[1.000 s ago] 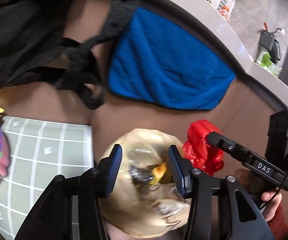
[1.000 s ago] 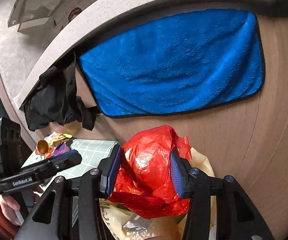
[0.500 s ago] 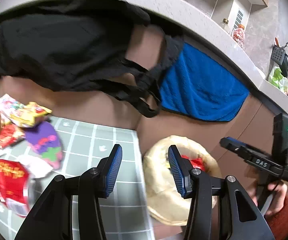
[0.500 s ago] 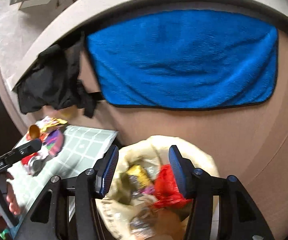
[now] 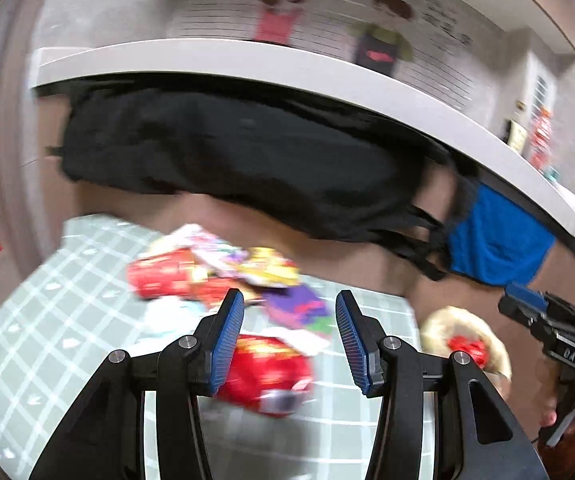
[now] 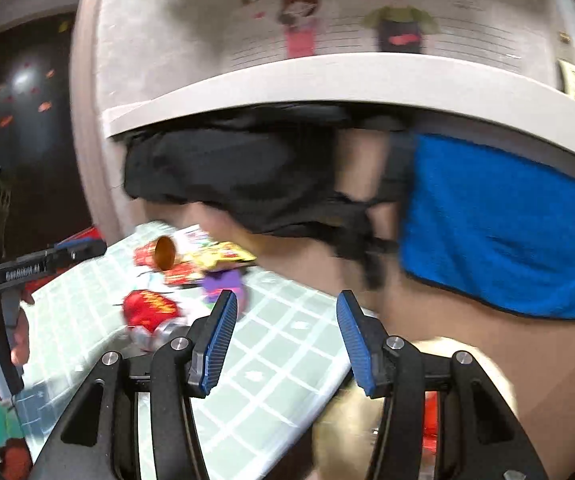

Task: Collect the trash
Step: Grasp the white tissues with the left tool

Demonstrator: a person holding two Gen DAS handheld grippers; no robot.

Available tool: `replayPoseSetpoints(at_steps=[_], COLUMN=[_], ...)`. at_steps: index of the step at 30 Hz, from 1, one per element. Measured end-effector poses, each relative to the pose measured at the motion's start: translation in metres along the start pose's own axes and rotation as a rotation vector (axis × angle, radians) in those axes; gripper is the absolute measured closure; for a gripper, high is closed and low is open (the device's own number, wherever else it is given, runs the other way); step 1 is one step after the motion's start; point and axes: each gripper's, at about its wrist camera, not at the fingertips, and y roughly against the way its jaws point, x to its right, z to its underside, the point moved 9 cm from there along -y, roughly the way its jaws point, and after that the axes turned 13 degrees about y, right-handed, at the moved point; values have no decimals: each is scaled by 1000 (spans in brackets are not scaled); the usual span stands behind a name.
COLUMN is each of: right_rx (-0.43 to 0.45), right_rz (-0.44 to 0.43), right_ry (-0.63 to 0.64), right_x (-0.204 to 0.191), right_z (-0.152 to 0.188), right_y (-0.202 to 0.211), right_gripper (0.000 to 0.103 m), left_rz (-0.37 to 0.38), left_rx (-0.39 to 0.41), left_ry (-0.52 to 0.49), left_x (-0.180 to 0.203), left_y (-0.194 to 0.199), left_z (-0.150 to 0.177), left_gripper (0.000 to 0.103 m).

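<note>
**Next piece: the red crushed wrapper on the checked mat**

Red crumpled wrapper (image 5: 265, 376) lying on the green checked mat (image 5: 47, 320), nearest of the litter, seen right between the blue pads of the left hand-held gripper (image 5: 289, 336). Behind it, a heap of more trash (image 5: 223, 268): red packets, a yellow one, a purple piece, white paper, all touching or overlapping. Collecting bag (image 5: 467, 344), beige and open at the top, beside the right edge of the mat, with something red already inside.

Left hand-held gripper wide open, holding nothing. Right hand-held gripper (image 6: 283, 340) also wide and empty, above the mat edge near the bag (image 6: 347, 432).

Best to come down on the red wrapper alone, pads on both sides of its bulk, not on the thin foil end. Better to close fully, since such a wrapper probably gives way and slips. Wise to stay off the white paper just behind, otherwise two pieces may lift together. Both views blurred, so exact height above the mat not possible to tell. Black cloth (image 5: 247, 160) and blue towel (image 5: 495, 244) hanging from the desk (image 5: 287, 64) behind, well apart from the trash; no need to touch.
</note>
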Motion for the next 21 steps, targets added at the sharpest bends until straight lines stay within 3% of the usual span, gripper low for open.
replayPoseSetpoints(at_steps=[4, 8, 16, 21], right_rx=[-27, -54, -116, -135], right_rz=[-102, -144, -166, -163], right_ry=[26, 83, 96, 72], right_x=[-45, -76, -82, -72], right_z=[-9, -7, 19, 30], right_y=[-27, -47, -76, -89], right_gripper=[55, 57, 61, 61], left_rz=[-44, -32, -116, -136], left_rx=[10, -48, -165, -183], left_ry=[80, 166, 28, 132], left_x=[-52, -88, -110, -126], left_y=[8, -9, -80, -116], left_z=[-7, 3, 37, 20], left_gripper=[54, 54, 54, 54])
